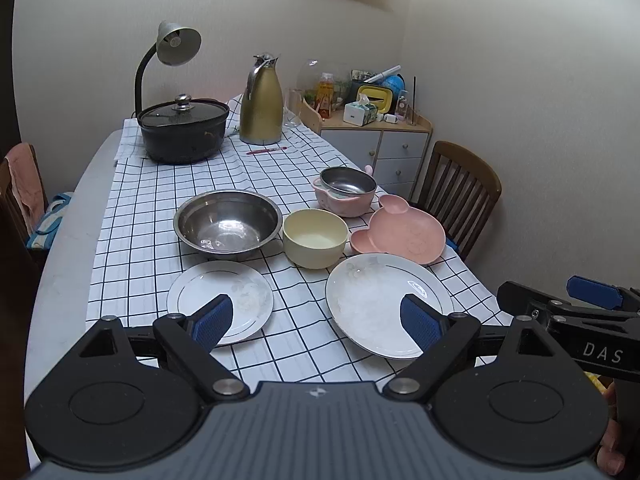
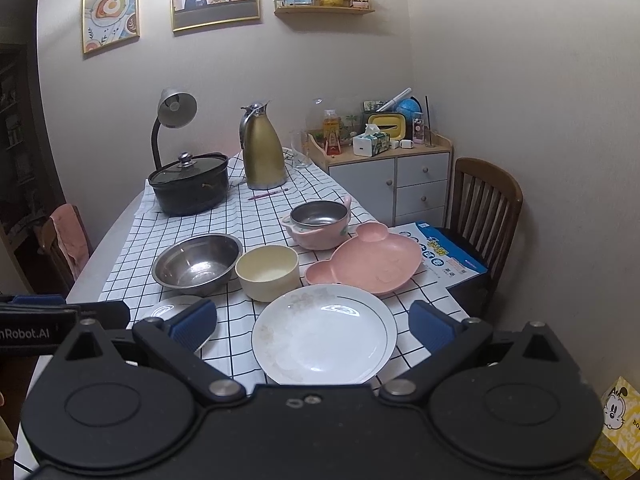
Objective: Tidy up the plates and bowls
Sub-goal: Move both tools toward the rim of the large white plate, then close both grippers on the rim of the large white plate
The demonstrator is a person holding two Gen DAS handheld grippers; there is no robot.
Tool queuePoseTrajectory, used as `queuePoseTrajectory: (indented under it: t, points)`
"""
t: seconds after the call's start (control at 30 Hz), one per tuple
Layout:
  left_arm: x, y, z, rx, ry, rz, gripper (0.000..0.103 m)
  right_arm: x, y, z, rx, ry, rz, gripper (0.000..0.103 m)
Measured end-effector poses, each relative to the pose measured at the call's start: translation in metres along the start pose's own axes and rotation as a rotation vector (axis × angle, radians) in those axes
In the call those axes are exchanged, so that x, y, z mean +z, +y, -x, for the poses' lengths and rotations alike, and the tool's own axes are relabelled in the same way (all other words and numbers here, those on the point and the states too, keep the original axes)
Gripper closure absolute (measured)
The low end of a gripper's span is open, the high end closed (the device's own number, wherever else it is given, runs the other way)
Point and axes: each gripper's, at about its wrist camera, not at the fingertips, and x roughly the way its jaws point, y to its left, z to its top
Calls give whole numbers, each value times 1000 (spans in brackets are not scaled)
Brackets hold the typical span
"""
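Observation:
On the checked tablecloth lie a small white plate, a large white plate, a steel bowl, a cream bowl, a pink bear-shaped plate and a pink bowl with a steel insert. My left gripper is open and empty above the near table edge, between the two white plates. My right gripper is open and empty, with the large white plate between its fingers' line of sight. The right gripper also shows in the left wrist view.
At the far end stand a black lidded pot, a gold jug, a desk lamp and a red pen. A wooden chair with a box stands right; a cabinet is behind it.

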Motion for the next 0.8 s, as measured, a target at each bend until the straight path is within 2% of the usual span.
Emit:
queuePoseTrajectory:
  t: [0.27,0.43,0.6,0.8]
  points:
    - [4,-8,-18,-9,23,6,12,3,-8,-8,-1,1,15,0]
    - [5,-16,-52,2,55,13,12,5,-24,-31,-16,20,33,0]
    - [0,-32,-98,29,97,-4,12,5,-51,-78,-22,73,92,0]
    - [-6,-41,-158,93,196,13,12,2,-79,-149,60,200,135,0]
